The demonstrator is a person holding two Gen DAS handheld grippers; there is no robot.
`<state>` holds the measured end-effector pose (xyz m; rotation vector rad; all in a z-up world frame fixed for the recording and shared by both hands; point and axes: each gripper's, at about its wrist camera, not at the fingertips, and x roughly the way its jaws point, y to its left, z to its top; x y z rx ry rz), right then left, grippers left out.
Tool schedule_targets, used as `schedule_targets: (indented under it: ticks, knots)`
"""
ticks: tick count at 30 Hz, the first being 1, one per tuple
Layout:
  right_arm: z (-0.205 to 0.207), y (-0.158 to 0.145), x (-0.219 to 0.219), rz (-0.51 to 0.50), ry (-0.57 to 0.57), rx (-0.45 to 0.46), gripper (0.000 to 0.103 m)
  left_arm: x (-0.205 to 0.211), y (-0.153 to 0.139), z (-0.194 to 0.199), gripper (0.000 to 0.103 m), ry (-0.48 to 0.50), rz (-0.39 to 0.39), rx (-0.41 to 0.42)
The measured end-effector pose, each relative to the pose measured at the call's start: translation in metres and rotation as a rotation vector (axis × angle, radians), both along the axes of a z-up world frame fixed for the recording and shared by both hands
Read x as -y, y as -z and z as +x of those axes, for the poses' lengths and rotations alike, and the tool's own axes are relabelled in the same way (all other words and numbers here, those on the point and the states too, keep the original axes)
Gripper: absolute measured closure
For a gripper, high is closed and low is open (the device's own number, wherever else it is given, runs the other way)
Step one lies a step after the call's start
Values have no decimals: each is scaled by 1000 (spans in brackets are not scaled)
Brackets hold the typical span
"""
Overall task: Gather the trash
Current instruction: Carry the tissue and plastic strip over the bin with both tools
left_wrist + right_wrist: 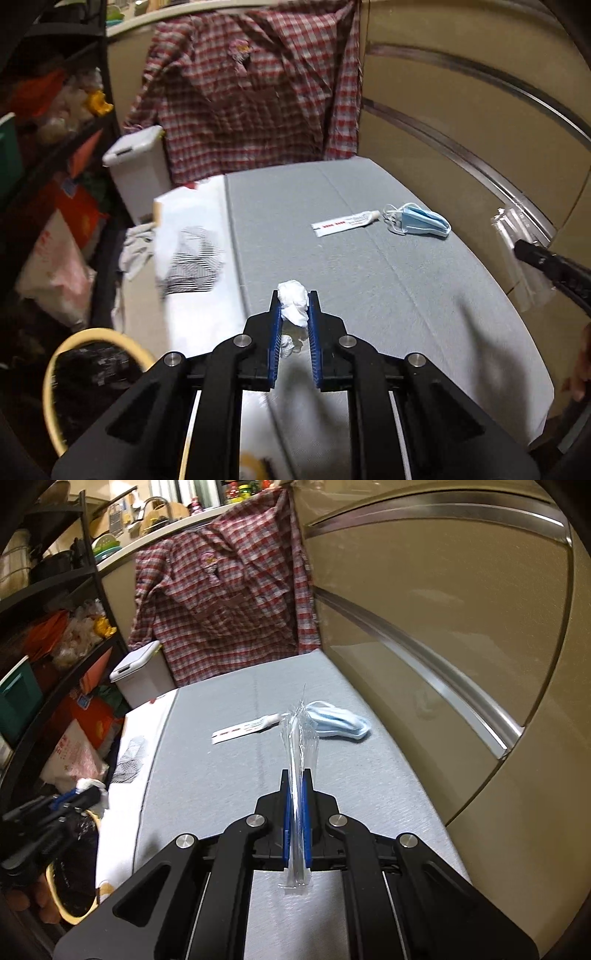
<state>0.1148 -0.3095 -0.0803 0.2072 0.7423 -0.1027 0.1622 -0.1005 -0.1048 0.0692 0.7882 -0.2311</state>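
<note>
My left gripper (pixel 293 297) is shut on a crumpled white tissue (pixel 293 306), lifted above the grey table (pixel 369 277) near its left edge. A clear plastic wrapper (pixel 300 746) stands pinched between the blue pads of my right gripper (pixel 296 775), which is shut on it. Farther back on the table lie a white tube with red print (pixel 343 224) (pixel 243 731) and a folded blue face mask (pixel 424 221) (pixel 340 720). The right gripper with its wrapper (pixel 517 251) shows at the right edge of the left wrist view. In the right wrist view the left gripper (pixel 83 788) with the tissue sits at the left edge.
A bin with a tan rim and a black liner (pixel 85 369) (pixel 70 886) sits low beside the table's left side. A white cloth with a striped print (pixel 192 258) covers the left strip of the table. A plaid shirt (pixel 251 92) hangs behind; a beige fridge (pixel 443 627) bounds the right; cluttered shelves (pixel 48 147) stand left.
</note>
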Motion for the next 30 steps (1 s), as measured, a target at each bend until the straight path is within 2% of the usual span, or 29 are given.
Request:
schedule_targets:
  ticks: [10,15,20,30]
  knots:
    - [-11,-9,-81,-29,-165,7,97,-66,-55,-57,90,-77,76,77]
    - [-14,-12,-124,-43,-246,9,98,-104,-73,-81,90,-127,97,112]
    - [-19,-14,-174,-52,-341,10,98,-140,-72,-93,90,-192,91,119]
    - [-29,-20,-263,-42,-503,22,98,-229,-50,-104,90,-338,87,79]
